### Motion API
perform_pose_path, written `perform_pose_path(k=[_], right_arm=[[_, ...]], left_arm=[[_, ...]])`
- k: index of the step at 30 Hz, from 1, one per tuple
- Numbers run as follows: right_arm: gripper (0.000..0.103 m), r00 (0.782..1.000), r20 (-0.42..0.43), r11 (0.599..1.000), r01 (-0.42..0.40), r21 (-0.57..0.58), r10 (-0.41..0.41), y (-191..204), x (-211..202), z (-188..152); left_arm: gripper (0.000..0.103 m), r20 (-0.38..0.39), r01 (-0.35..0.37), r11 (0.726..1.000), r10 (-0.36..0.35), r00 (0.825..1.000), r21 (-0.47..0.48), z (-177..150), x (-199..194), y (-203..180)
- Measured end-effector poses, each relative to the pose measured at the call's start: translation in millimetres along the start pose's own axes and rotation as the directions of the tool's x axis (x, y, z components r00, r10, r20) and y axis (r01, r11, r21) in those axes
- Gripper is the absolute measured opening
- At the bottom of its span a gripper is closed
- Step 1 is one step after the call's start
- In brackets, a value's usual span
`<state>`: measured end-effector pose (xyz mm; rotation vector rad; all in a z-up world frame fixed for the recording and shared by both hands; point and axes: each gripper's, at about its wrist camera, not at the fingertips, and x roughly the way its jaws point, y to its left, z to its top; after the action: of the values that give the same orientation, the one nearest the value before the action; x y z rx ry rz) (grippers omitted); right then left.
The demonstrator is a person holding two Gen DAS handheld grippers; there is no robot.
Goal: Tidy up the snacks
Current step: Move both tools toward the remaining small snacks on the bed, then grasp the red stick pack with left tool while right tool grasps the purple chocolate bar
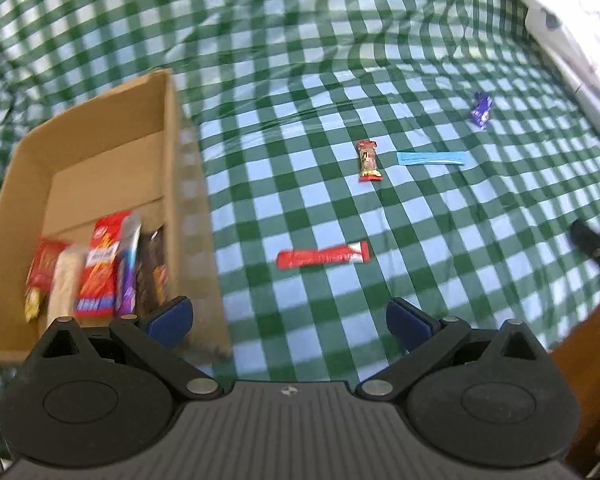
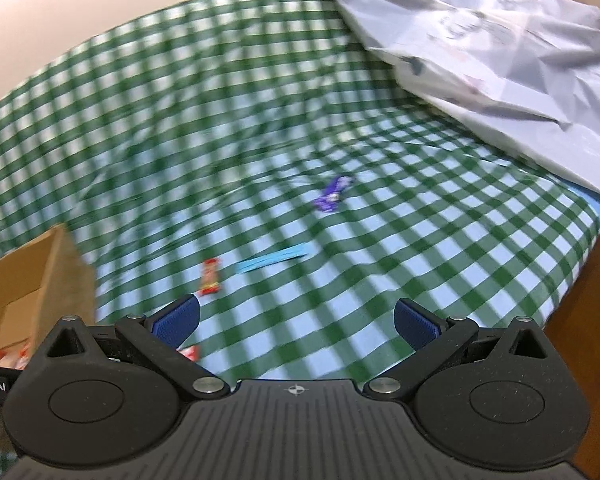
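Note:
A cardboard box (image 1: 100, 148) stands at the left on the green checked cloth, with several snack packs (image 1: 100, 268) upright inside. On the cloth lie a long red bar (image 1: 323, 256), a small red-and-brown candy (image 1: 369, 160), a light blue stick pack (image 1: 431, 158) and a purple wrapper (image 1: 481, 111). My left gripper (image 1: 288, 320) is open and empty, hovering by the box's right wall. My right gripper (image 2: 298, 322) is open and empty above the cloth; ahead of it lie the red candy (image 2: 211, 277), the blue stick (image 2: 273, 261) and the purple wrapper (image 2: 333, 194).
A crumpled white plastic bag (image 2: 500, 52) covers the far right of the cloth. The cloth's right edge drops to a brown wooden surface (image 2: 580, 304). The box corner (image 2: 32, 264) shows at the left of the right wrist view. The dark right-hand tool (image 1: 596, 252) enters the left view.

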<state>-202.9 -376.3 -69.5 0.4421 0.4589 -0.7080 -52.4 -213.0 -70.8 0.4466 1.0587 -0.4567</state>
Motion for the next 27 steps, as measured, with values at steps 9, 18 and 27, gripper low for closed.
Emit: perform_pose_path(k=[9, 18, 27], right_arm=[[0.102, 1.000, -0.018, 0.999, 0.018, 0.027, -0.018, -29.2, 118.7, 41.5], [0.102, 0.999, -0.022, 0.997, 0.039, 0.066, -0.038, -43.7, 258.4, 95.0], [0.102, 0.984, -0.069, 0.982, 0.155, -0.106, -0.163, -23.5, 366.5, 91.7]], left_arm=[[0.103, -0.089, -0.022, 0.983, 0.039, 0.995, 0.180, 30.9, 103.4, -28.2], [0.103, -0.199, 0.067, 0.904, 0.021, 0.980, 0.423, 40.4, 180.5, -47.3], [0.101, -0.275, 0.166, 0.915, -0.063, 0.959, 0.368, 46.3, 202.8, -24.1]])
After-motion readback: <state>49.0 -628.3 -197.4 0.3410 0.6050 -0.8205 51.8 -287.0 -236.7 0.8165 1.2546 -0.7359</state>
